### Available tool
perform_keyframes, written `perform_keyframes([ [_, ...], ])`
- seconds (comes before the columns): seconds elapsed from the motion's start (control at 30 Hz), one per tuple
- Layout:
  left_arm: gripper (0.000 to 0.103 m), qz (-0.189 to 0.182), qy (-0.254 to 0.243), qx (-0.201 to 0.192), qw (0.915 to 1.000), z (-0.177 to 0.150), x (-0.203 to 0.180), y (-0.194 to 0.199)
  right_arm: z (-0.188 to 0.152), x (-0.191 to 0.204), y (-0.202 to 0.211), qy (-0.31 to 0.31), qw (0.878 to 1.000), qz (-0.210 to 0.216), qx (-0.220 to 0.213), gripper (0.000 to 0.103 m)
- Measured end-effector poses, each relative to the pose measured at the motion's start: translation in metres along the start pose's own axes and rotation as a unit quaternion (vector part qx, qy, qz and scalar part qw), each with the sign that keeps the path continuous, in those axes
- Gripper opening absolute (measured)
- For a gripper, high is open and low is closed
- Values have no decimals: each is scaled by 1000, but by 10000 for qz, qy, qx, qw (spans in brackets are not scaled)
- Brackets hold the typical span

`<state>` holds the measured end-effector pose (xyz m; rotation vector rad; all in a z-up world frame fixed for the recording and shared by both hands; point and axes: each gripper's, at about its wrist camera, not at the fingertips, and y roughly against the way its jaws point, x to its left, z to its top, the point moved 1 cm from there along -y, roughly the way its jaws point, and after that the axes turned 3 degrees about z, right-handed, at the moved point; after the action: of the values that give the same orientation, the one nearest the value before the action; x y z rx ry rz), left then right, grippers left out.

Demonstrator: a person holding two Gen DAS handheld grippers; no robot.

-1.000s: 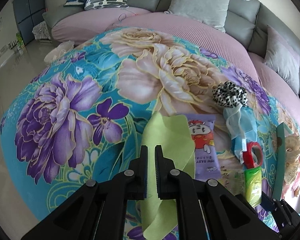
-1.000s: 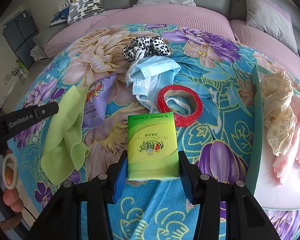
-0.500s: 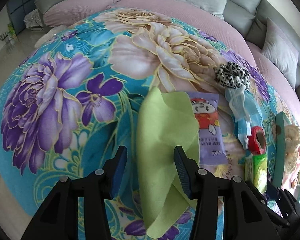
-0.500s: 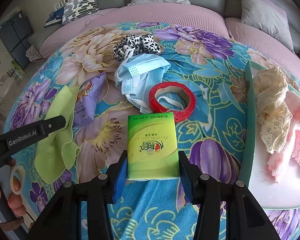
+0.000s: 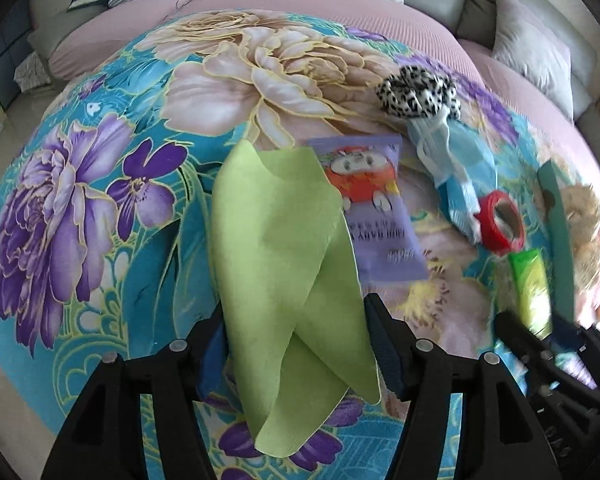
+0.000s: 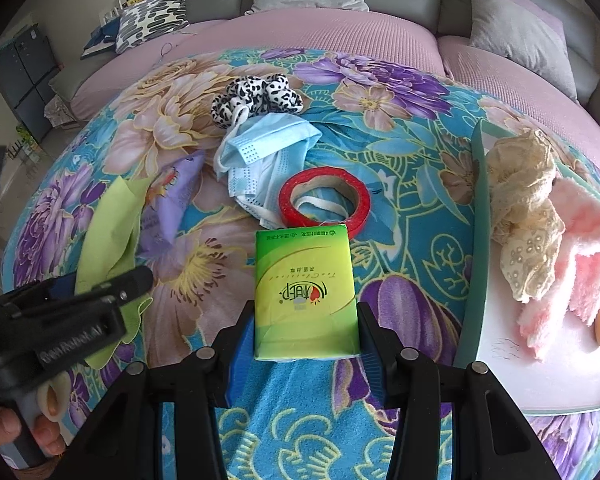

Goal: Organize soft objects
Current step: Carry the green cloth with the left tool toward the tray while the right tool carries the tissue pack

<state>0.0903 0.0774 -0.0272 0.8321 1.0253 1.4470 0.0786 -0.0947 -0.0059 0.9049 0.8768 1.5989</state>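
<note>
- A lime-green cloth (image 5: 284, 264) lies loosely folded on the floral blanket, one edge overlapping a purple wipes pack (image 5: 376, 220)
- A green tissue pack (image 6: 306, 292) lies flat, label up, just in front of a red tape roll (image 6: 324, 200)
- A crumpled blue face mask (image 6: 264, 152) touches a black-and-white spotted scrunchie (image 6: 256, 94)
- A beige lace piece (image 6: 528, 216) and a pink fluffy item (image 6: 576, 248) rest on the teal-rimmed tray (image 6: 478, 216)

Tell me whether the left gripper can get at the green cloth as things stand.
Probably yes: the left gripper is over the green cloth, its jaws opening astride it, nothing lying on top.
</note>
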Motion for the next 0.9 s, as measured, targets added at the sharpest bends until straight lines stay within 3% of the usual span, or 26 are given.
perform_keyframes([
  [0.17,61,299,-296,-79,9991,-5,-18,-6,0,-3,3,-43,10000,14,-34,50],
  [0.23,50,345,-357,-108,9987,-9,-23,-4,0,-4,5,-66,10000,18,-49,50],
  [0.3,29,321,-405,-141,9986,-12,-27,-1,0,-5,6,-85,9999,36,-61,50],
  [0.47,12,341,-253,-196,9989,-12,-18,4,0,-8,6,-130,9999,73,-63,50],
  [0.9,11,393,79,-792,9961,-4,11,48,1,-13,25,-215,9991,153,-346,50],
])
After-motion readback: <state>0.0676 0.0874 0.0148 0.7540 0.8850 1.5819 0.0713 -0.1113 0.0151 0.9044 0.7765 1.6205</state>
